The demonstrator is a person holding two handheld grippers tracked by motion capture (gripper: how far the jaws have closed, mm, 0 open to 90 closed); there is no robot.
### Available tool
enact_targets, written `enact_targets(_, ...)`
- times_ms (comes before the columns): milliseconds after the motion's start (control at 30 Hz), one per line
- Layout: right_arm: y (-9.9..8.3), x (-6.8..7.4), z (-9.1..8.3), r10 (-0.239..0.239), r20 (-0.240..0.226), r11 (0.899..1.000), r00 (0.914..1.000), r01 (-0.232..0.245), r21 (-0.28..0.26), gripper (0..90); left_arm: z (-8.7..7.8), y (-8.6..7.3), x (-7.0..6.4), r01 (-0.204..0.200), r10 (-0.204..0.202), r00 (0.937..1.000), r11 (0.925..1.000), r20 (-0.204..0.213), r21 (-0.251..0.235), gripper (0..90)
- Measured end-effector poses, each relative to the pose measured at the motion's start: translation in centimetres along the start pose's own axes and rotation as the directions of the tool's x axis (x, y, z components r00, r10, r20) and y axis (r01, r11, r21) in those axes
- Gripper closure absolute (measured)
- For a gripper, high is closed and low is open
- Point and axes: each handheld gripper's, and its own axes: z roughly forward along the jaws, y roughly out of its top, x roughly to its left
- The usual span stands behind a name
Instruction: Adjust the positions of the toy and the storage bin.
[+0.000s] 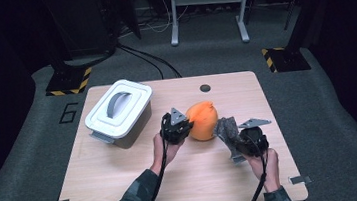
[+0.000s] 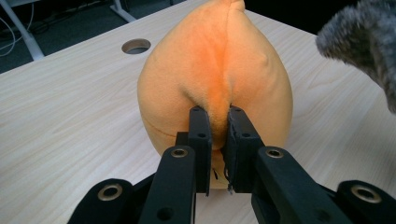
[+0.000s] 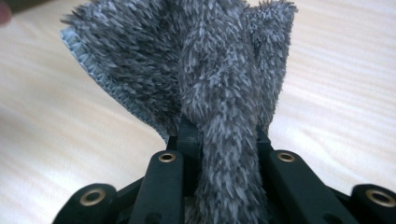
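The left tool point(image 2: 217, 122) is nearly closed, pinching a seam fold of the single orange plush toy point(image 2: 215, 70) that sits mid-worktop. The right tool point(image 3: 219, 135) clamps one grey fluffy cloth point(image 3: 196, 70), raised just beside the toy. One lidded white bin point(image 1: 119, 112) stands on the pale wooden worktop point(image 1: 125, 186); grey carpet surrounds it.

Right gripper point(image 3: 219, 135) tips under grey cloth point(image 3: 210, 70)

Rectangular light wood-grain table point(image 1: 125, 186) with rounded corners; round cable hole point(image 1: 205, 87) near the far edge. On it: grey plastic storage box with white handled lid point(image 1: 119, 113), far left; orange teardrop-shaped plush toy point(image 1: 203, 120), centre, resting on the tabletop.
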Motion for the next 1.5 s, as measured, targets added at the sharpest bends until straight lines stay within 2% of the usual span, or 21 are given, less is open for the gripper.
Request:
enact_targets(433, -3.4, 2.3, 0.2, -0.018, -0.054, 0.998, 0.9984, 0.021, 0.063, 74.1, 0.0, 0.0, 0.1, -0.003, 0.003, 1.0000, 1.0000, -0.001, 0.002, 81.8)
enact_targets(500, -3.7, 2.7, 0.4, -0.025, -0.047, 0.997, 0.9986, 0.028, 0.072, 74.0, 0.0, 0.0, 0.1, -0.006, 0.006, 1.0000, 1.0000, 0.001, 0.003, 81.7)
enact_targets(700, -5.0, 4.0, 0.8, -0.042, -0.065, 0.995, 0.9970, 0.048, 0.090, 73.6, 0.0, 0.0, 0.1, -0.001, 0.001, 1.0000, 1.0000, 0.002, 0.005, 81.7)
enact_targets(800, -5.6, 4.6, 1.1, -0.035, -0.059, 0.995, 0.9976, 0.041, 0.093, 73.2, 0.0, 0.0, 0.2, -0.004, 0.004, 1.0000, 1.0000, 0.003, 0.004, 81.6)
enact_targets(867, -6.0, 4.9, 1.2, -0.031, -0.072, 0.995, 0.9969, 0.038, 0.095, 72.9, 0.0, 0.0, 0.2, -0.004, 0.004, 1.0000, 1.0000, 0.004, 0.009, 81.7)
enact_targets(1100, -7.0, 6.2, 1.5, -0.056, -0.074, 0.991, 0.9957, 0.064, 0.115, 71.0, -0.1, 0.1, 0.3, -0.005, 0.005, 1.0000, 0.9999, 0.008, 0.016, 81.6)
enact_targets(1167, -7.1, 6.3, 1.7, -0.069, -0.068, 0.990, 0.9953, 0.077, 0.122, 66.6, -0.1, 0.0, 0.3, -0.002, 0.002, 1.0000, 0.9999, 0.006, 0.012, 81.6)
enact_targets(1233, -7.2, 6.4, 1.8, -0.056, -0.071, 0.992, 0.9959, 0.064, 0.113, 61.3, -0.1, 0.0, 0.3, -0.001, 0.001, 1.0000, 0.9999, 0.008, 0.012, 81.6)
enact_targets(1367, -7.1, 6.3, 1.6, -0.061, -0.079, 0.992, 0.9950, 0.069, 0.107, 44.3, -0.1, 0.0, 0.3, -0.001, 0.001, 1.0000, 0.9999, 0.006, 0.013, 81.6)
enact_targets(1500, -6.9, 6.2, 0.7, -0.057, -0.083, 0.996, 0.9949, 0.063, 0.066, 27.9, -0.1, 0.0, 0.3, -0.002, 0.002, 1.0000, 0.9999, 0.007, 0.014, 81.5)
